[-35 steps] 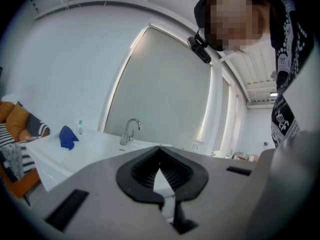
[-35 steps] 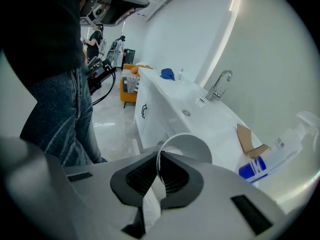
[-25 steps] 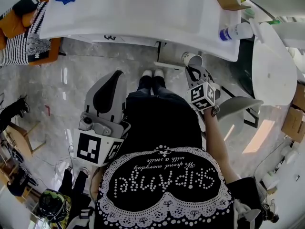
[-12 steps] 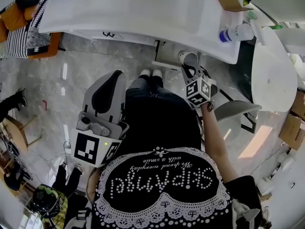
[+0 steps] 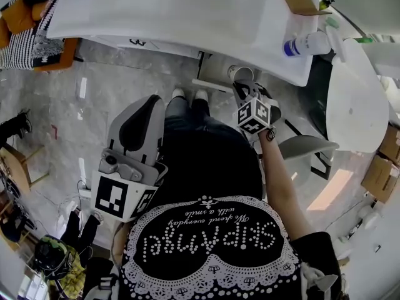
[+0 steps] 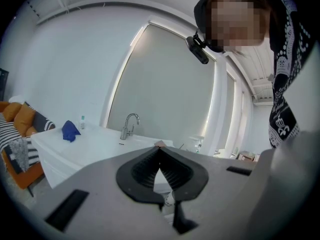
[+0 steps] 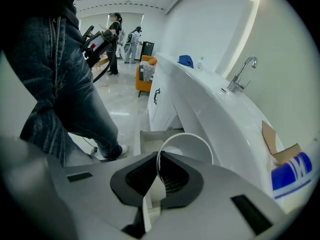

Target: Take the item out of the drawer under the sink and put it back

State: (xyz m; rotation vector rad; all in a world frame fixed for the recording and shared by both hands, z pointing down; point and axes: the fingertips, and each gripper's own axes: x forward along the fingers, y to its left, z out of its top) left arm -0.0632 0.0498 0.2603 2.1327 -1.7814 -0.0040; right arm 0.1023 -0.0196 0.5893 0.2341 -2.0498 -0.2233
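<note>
Head view: the person stands facing the sink (image 5: pixel 187 17). Under its front edge the drawer (image 5: pixel 212 74) is pulled open. The right gripper (image 5: pixel 242 87) points steeply down at the drawer's right end and has a white cup (image 5: pixel 240 74) by the rim; the cup sits over the drawer's opening, though whether it touches the bottom cannot be made out. The left gripper (image 5: pixel 149 105) hangs well apart to the left, over the floor.

Left gripper view: the jaws are closed tip to tip with nothing between them, aimed toward the sink and its tap (image 6: pixel 129 126).

Right gripper view: the jaws are pinched tight on the cup (image 7: pixel 186 145), one pad inside the rim and one outside. The cup's mouth tilts toward the camera, with the drawer (image 7: pixel 149 140) just beyond and below it.

Progress, as a judgement: the cup is in hand at the open drawer, so the taking-out looks done or nearly so. Left to do: set the cup inside, let go, and likely push the drawer shut.
</note>
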